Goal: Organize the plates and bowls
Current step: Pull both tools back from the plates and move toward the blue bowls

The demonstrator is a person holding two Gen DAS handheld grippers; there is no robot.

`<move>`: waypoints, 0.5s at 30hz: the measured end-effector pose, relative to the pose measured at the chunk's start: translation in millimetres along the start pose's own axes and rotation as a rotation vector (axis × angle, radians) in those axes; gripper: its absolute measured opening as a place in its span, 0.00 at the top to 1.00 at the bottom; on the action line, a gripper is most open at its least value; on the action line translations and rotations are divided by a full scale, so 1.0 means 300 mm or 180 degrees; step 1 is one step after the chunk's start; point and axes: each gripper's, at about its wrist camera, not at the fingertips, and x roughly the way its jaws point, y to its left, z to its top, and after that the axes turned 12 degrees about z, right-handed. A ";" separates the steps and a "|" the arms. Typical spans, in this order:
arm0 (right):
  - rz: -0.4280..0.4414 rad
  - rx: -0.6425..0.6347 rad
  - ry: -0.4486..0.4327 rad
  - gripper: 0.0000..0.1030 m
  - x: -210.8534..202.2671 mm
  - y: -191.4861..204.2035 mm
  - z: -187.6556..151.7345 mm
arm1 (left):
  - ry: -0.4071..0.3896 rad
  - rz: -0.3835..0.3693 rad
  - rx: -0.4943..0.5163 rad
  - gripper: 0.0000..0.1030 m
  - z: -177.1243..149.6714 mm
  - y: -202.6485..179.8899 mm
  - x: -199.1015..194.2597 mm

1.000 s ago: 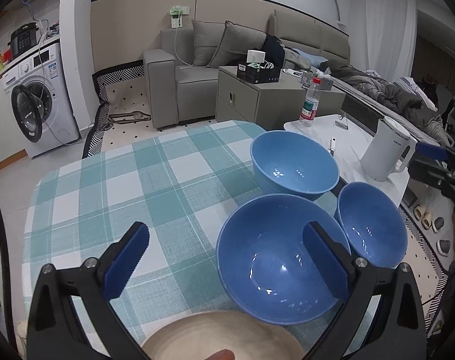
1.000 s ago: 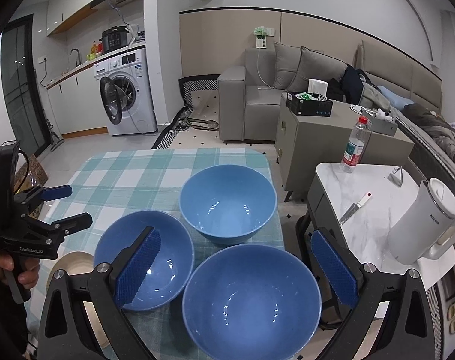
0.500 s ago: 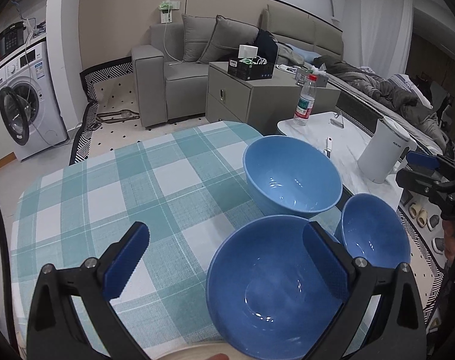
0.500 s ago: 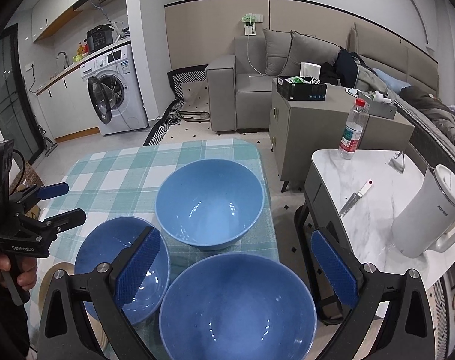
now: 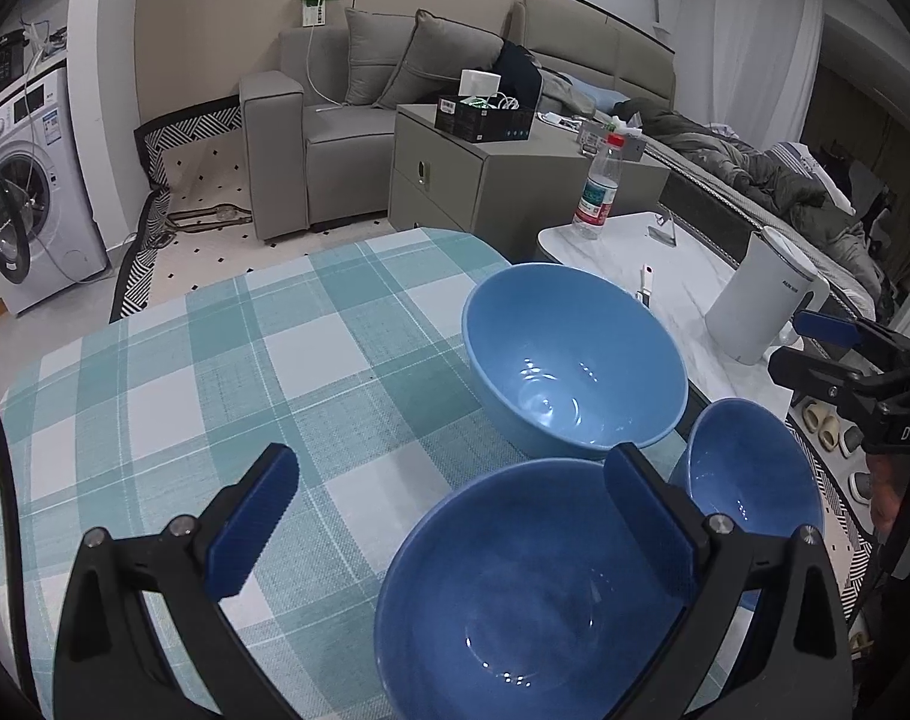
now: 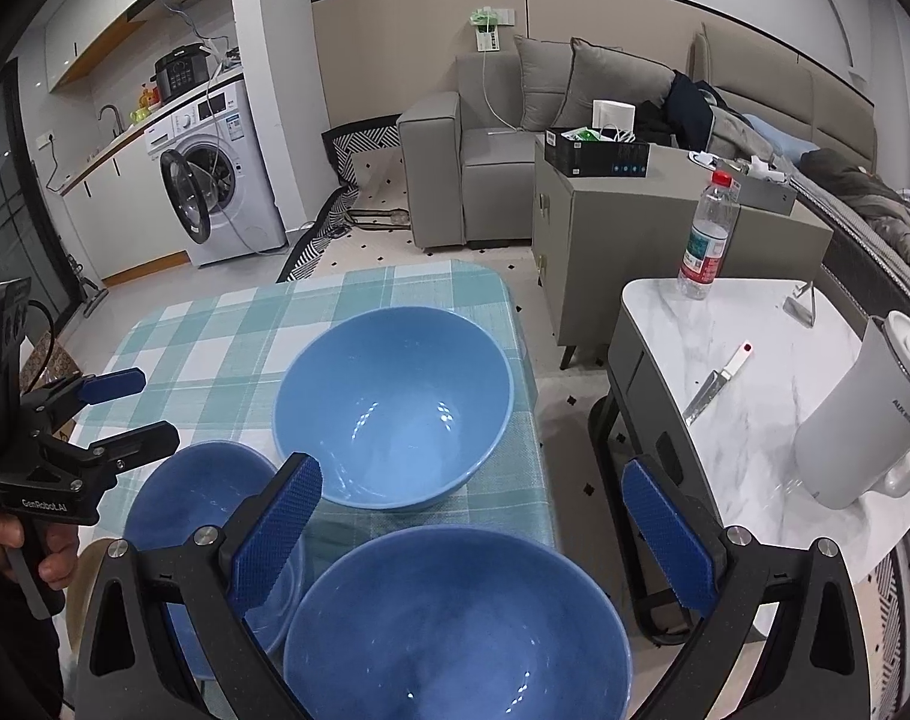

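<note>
Both grippers have drifted in closer over the last second, so the three blue bowls on the checked surface now loom larger. Left gripper and right gripper are both wide and empty, the right hanging over the near bowl, likely the first pick for stacking.

**Both grippers spread wide, empty**

The left black two-finger gripper with blue pads is held level, jaws wide apart, gripping nothing. The right black two-finger gripper with blue pads likewise stands open. A hand clasps the left gripper's handle.
</note>
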 end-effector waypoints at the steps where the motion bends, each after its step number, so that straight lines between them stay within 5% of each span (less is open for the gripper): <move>1: -0.0006 0.0017 0.0011 0.01 0.008 -0.009 0.003 | 0.0003 -0.0002 0.0017 0.01 0.004 -0.005 0.006; 15: -0.0050 0.0180 0.0129 0.01 0.109 -0.079 0.021 | 0.0131 0.0006 -0.0035 0.01 0.058 -0.021 0.110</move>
